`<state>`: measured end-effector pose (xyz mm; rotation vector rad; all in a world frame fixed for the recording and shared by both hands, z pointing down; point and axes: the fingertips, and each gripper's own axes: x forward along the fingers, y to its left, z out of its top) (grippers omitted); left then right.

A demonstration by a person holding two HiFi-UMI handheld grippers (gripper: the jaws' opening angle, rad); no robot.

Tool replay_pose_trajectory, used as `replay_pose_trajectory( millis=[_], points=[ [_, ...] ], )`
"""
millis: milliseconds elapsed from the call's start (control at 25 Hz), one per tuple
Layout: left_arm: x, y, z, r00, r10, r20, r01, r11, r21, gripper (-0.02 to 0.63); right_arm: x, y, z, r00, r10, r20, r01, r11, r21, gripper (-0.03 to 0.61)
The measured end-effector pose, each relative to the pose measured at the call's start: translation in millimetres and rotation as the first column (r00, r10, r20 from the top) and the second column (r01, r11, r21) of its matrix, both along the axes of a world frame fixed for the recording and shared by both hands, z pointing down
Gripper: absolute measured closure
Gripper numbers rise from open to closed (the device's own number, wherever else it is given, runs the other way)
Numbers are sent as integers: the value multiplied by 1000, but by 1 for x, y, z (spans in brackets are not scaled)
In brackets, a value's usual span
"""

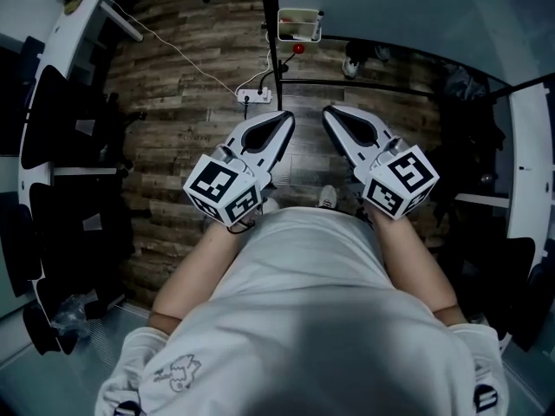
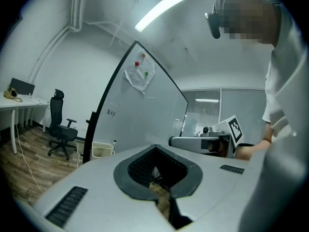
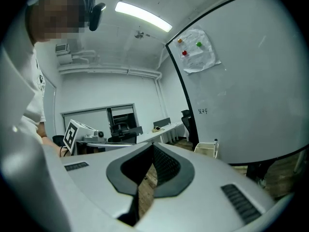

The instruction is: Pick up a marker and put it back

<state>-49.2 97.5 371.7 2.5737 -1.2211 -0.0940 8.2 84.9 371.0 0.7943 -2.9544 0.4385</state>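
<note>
A small white tray hangs at the foot of the whiteboard, and a marker stands at its right corner. The tray and marker also show in the left gripper view, and the same tray and marker in the right gripper view. My left gripper and right gripper are held side by side at waist height, pointing toward the board, well short of the tray. Both are shut with nothing between the jaws.
A power strip with a white cable lies on the wooden floor before the board. A sheet with coloured magnets hangs on the board. An office chair and a desk stand to the left.
</note>
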Motion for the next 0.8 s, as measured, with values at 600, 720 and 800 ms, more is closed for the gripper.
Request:
replay_pose_trajectory(
  millis=[600,720,800],
  points=[
    [-46,42,-7,996,94,-6,-94,995,28,609,-49,39,-9,997,74,-2,-74,997,20,568],
    [-52,46,-3,995,102,-13,-102,995,19,609,-54,45,-7,996,91,-12,-91,996,22,568],
    [-57,50,-1,994,106,-20,-106,994,12,609,-57,47,-6,995,102,-14,-102,995,18,568]
  ],
)
